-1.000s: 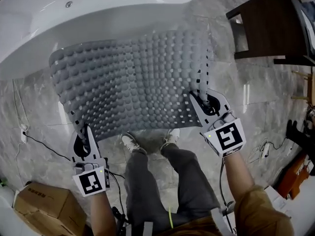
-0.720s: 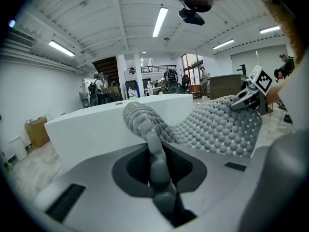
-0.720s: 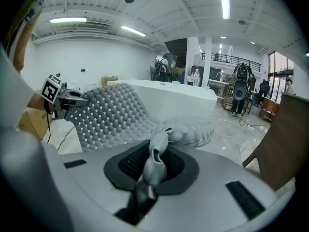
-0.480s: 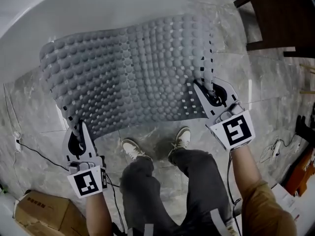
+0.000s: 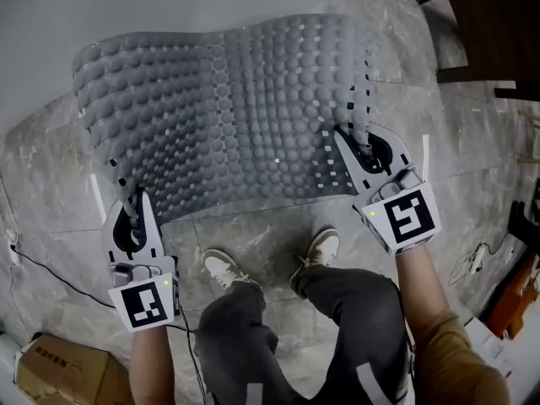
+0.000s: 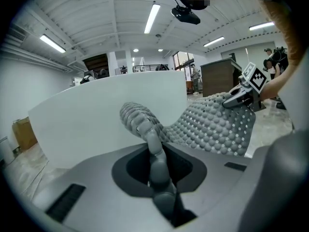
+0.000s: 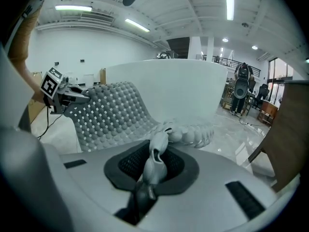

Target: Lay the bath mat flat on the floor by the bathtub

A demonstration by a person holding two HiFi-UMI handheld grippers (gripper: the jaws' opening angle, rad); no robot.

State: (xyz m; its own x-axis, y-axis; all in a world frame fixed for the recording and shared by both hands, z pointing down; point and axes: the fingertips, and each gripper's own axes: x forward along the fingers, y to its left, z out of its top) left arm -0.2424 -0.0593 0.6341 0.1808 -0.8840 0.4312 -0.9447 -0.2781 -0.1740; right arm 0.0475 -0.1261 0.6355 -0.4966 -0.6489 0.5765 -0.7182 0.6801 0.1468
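Two grippers pinch the bath mat by its near corners: left gripper, right gripper. It hangs wavy by the bathtub, mostly cut off far away.

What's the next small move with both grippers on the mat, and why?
Probably lower both hands together toward the floor, keeping the bath mat taut. The left gripper and right gripper each pinch a near corner, and the sheet ripples and sags between them beside the bathtub instead of lying flat, so releasing now would likely leave it bunched.
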